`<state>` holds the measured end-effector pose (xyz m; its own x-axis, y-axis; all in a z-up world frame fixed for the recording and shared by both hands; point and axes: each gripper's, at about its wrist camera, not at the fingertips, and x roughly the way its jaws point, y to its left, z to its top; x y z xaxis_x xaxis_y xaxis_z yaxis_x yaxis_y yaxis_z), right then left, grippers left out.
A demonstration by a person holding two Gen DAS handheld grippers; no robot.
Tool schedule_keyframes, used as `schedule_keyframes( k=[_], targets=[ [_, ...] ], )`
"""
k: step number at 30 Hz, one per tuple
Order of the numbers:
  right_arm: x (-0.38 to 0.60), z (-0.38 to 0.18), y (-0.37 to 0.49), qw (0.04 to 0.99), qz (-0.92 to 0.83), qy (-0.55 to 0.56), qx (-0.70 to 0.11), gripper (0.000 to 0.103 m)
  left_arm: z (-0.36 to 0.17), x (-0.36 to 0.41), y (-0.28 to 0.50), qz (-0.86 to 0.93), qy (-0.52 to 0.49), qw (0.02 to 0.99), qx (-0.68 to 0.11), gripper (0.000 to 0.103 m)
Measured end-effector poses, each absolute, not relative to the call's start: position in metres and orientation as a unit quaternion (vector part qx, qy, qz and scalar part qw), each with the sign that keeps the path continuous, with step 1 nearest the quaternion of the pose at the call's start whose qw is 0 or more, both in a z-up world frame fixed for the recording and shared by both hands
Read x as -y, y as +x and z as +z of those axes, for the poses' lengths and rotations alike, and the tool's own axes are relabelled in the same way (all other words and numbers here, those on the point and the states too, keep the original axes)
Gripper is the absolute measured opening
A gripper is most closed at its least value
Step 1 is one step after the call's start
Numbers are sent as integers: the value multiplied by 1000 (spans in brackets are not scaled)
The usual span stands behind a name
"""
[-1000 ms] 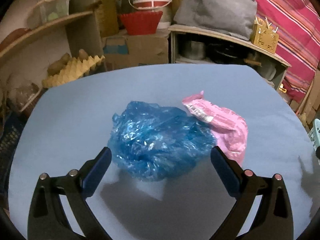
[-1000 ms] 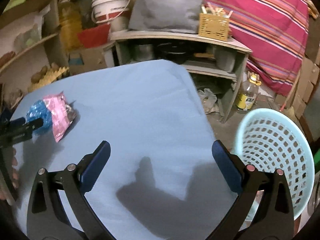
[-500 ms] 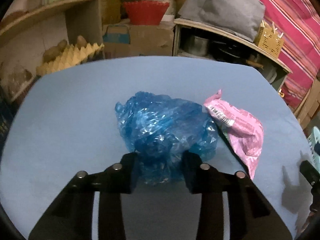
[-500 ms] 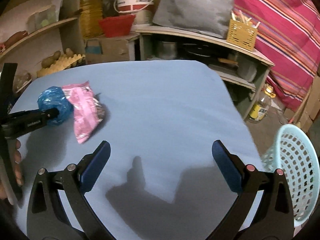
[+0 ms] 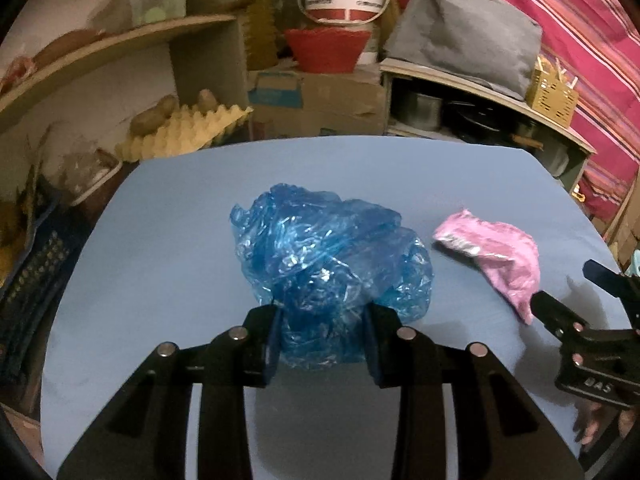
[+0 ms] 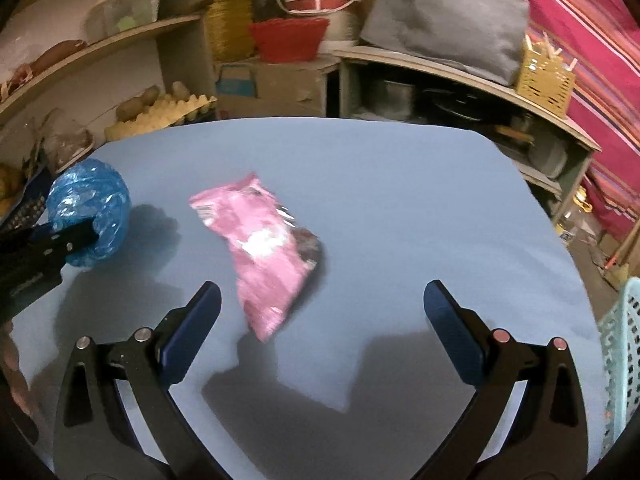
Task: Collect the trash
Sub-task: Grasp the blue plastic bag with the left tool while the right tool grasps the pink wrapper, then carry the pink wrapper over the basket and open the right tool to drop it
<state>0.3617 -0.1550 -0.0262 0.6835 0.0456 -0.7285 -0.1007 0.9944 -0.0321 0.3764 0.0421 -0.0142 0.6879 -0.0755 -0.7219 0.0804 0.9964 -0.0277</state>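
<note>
Blue plastic bag (image 5: 332, 256) clamped in left gripper (image 5: 322, 344) pads.

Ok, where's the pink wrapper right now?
The pink wrapper lies on the blue table, just ahead of the open right gripper, with the blue bag to its left.

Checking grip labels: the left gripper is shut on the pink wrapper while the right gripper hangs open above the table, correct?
Not quite. The left gripper is shut on the blue plastic bag, as the left wrist view shows; the pink wrapper lies free. The right gripper is open.
</note>
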Motion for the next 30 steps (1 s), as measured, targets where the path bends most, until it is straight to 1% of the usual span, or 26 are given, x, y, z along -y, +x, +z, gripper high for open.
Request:
schedule_keyframes(
  k=[6,8,10,14,16,18,24,30],
  targets=[
    [138,-29,384,913,43,-61,-400,98,-10,-67,374,-36,-22,916,-398,34],
    [139,-33,390,908,43,-61,-412,94,-8,-69,372,-37,-26,917,-397,34],
    [142,-38,395,903,47,-49,-424,83,-7,-71,371,-39,-30,917,-395,34],
    [145,-41,399,900,48,-33,-432,77,-5,-71,369,-45,-34,917,-394,34],
    [145,-42,400,898,54,-33,-435,59,-5,-70,370,-47,-32,917,-395,34],
    [144,-43,401,895,68,-32,-441,47,-6,-69,370,-48,-31,917,-396,34],
    [144,-34,389,901,83,-31,-424,40,-1,-66,371,-49,-28,917,-395,34],
    [164,-13,368,910,77,-28,-407,40,7,-43,360,-57,-10,921,-386,34]
  ],
)
